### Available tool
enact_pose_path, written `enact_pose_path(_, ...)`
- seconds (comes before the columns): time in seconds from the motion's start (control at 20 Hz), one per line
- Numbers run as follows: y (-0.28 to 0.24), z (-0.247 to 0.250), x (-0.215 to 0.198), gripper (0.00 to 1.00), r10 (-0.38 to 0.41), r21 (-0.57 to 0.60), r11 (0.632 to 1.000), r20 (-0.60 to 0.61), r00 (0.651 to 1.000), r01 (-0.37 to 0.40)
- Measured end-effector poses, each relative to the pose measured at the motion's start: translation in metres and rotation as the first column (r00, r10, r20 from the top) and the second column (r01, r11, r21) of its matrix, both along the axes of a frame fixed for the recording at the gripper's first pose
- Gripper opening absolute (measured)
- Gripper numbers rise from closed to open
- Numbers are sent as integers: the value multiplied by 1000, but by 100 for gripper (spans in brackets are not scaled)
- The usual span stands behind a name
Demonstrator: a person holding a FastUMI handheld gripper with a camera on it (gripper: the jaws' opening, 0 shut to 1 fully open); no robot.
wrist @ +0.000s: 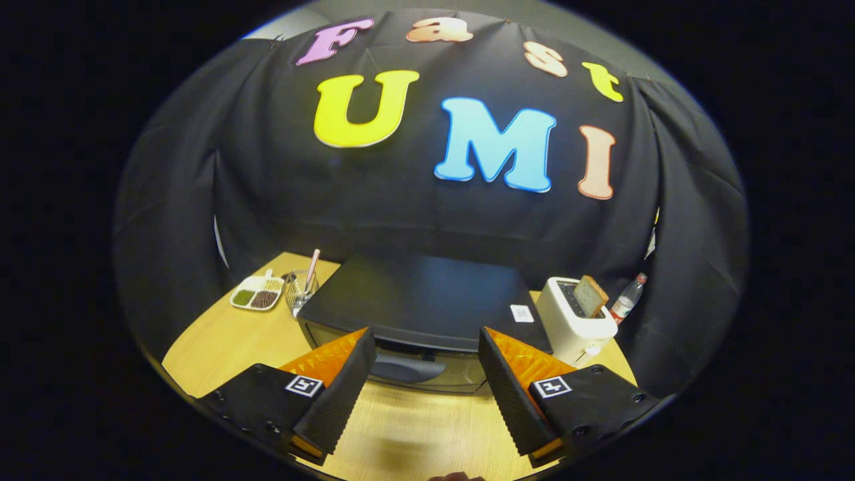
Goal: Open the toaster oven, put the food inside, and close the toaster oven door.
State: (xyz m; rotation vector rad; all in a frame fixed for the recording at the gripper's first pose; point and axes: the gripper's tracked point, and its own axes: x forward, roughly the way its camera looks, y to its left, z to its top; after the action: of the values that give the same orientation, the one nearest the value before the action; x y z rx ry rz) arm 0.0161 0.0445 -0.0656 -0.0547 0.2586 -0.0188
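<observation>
Black toaster oven [417, 300]: boxy body with a flat, matte top, standing on a light wood-grain tabletop [214, 341] against the black cloth wall of the booth. Seen from above and in front. Door on the front face is closed, with a dark glass panel and a broad, curved, dark handle [406, 367] across its upper part. A small white sticker [522, 313] sits on the top near its right front corner.

Tongs [422, 361]: open, fingers spread wide apart and gripping nothing. Both fingers point at the oven front; the door handle lies between and just beyond the tips, apart from them. Each finger carries a square black-and-white marker near its base.

White pop-up toaster [573, 319]: just beside the oven on its right, with one slice of brown bread [591, 295] standing tilted in a slot.

Plastic bottle [628, 298]: red cap, clear body, behind and to the right of the toaster, near the cloth.

Clear glass [299, 290]: left of the oven near its back corner, holding a pinkish stick or straw that leans to the right.

White divided dish [257, 292]: just left of the glass, compartments filled with green, brown and pale contents, too small to identify.
</observation>
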Motion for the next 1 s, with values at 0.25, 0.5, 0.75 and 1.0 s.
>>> enact_pose_path(0.25, -43, 54, -23, 98, -56, 60, 997, 156, 986, 47)
enact_pose_path(0.5, -79, 78, -59, 98, -85, 114, 991, 203, 975, 62)
enact_pose_path(0.75, -111, 87, -99, 98, -105, 66, 994, 242, 965, 91)
enact_pose_path(1.0, -116, 88, -127, 98, -104, 34, 995, 287, 952, 99)
